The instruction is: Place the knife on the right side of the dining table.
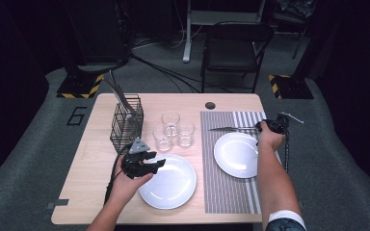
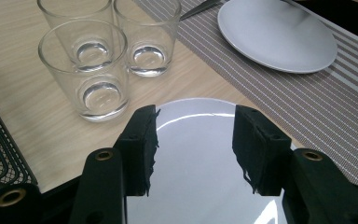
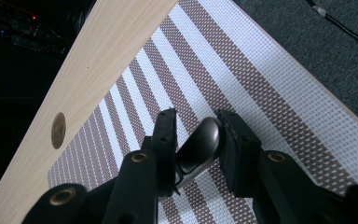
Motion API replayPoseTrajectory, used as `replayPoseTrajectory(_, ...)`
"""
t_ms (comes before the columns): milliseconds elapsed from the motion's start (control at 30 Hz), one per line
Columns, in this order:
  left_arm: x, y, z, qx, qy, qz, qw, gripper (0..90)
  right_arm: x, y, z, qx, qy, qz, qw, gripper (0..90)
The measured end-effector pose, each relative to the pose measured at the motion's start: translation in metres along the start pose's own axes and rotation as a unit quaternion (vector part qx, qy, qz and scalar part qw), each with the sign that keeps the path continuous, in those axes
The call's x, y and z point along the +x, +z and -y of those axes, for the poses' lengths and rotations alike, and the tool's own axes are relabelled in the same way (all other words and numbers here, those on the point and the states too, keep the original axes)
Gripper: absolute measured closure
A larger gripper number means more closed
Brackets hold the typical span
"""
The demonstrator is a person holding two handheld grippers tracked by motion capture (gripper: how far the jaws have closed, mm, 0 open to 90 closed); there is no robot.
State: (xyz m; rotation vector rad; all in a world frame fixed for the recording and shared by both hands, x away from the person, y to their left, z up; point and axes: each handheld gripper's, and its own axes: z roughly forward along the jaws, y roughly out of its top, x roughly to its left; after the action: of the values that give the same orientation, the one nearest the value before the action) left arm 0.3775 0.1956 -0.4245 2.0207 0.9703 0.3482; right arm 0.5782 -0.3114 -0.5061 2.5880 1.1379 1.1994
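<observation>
R claw [image 3: 196, 149] grips knife [image 3: 198, 147] handle over striped placemat [image 3: 261, 93]; L claw [image 2: 196, 144] open.

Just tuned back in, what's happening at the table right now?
A person is setting the table. The right gripper is closed on the handle of a knife, lying on the striped placemat beyond the far plate. The left gripper hovers open over the near plate on bare wood, beside three glasses and the wire cutlery basket.

Numeral "6" marked on grey floor [image 1: 78, 116] left of table [image 1: 101, 159].
</observation>
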Motion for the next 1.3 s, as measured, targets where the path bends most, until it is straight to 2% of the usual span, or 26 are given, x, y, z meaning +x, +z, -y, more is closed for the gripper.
replayPoseTrajectory(900,0.0000,0.0023,0.0009,0.004,0.002,0.001,1.0000,49.7,-0.0027,0.0013,-0.0003,0.000,0.003,0.007,1.0000,64.9)
replayPoseTrajectory(1100,-0.0003,0.0017,0.0009,0.003,-0.004,0.000,1.0000,49.7,-0.0040,-0.0008,-0.0009,-0.004,-0.009,0.018,0.9998,64.4)
replayPoseTrajectory(1300,0.0003,0.0013,0.0008,0.003,-0.001,0.000,1.0000,49.8,-0.0045,-0.0040,-0.0017,-0.003,-0.009,0.032,0.9995,64.5)
